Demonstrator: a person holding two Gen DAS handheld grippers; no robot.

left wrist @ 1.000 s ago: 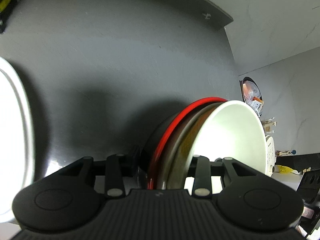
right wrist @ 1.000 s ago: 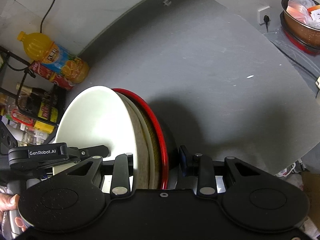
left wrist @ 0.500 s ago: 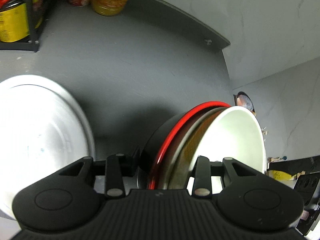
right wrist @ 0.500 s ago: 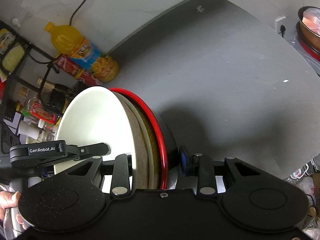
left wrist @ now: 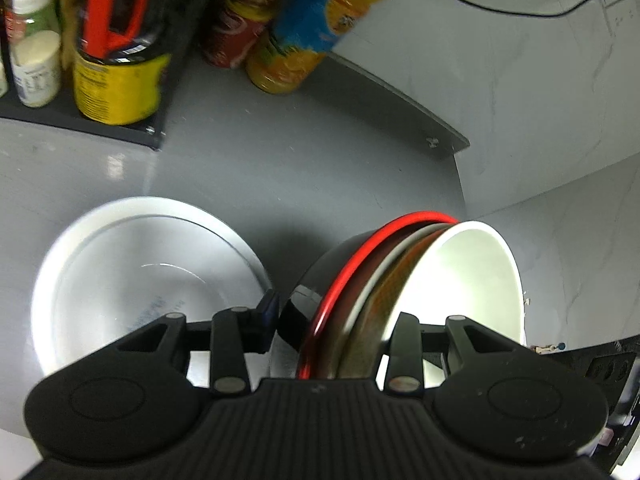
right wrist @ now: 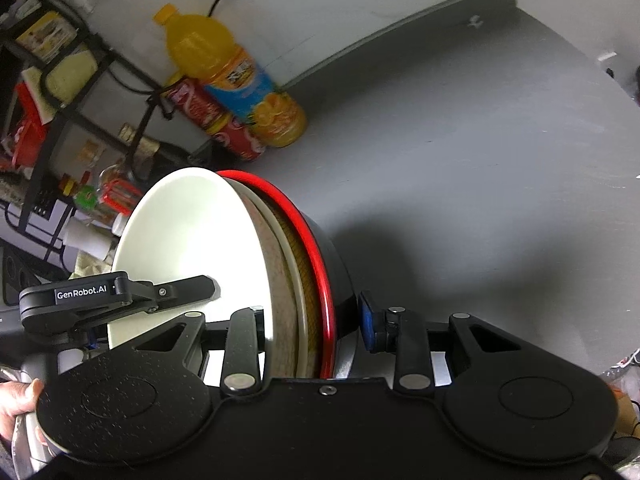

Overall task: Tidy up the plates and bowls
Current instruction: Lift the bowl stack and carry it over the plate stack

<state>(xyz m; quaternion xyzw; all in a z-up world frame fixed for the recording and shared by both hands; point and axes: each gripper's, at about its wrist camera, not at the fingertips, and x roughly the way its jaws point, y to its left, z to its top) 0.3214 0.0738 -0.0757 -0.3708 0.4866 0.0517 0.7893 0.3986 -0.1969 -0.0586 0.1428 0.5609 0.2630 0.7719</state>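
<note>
A nested stack of bowls is held up on edge above the grey counter [left wrist: 320, 168]: a black bowl with a red rim [left wrist: 320, 280] outermost, brownish bowls inside it, and a white bowl [left wrist: 460, 280] innermost. My left gripper [left wrist: 340, 320] is shut on the stack's rim on one side. My right gripper [right wrist: 316, 320] is shut on the rim of the same stack [right wrist: 192, 240] on the opposite side. In the right wrist view a finger of the left gripper [right wrist: 160, 292] lies inside the white bowl. A wide white bowl [left wrist: 132, 280] sits on the counter, left of the stack.
An orange juice bottle [left wrist: 312, 32] and a red cola bottle [left wrist: 236, 28] stand at the counter's back by the wall. A black rack [left wrist: 80, 116] with jars and bottles stands left of them. A person's hand [right wrist: 16, 404] holds the left gripper.
Both grippers have carried the stack up and across the counter toward the bottles and rack. The wide white bowl has come fully into view. Neither grip has changed.
</note>
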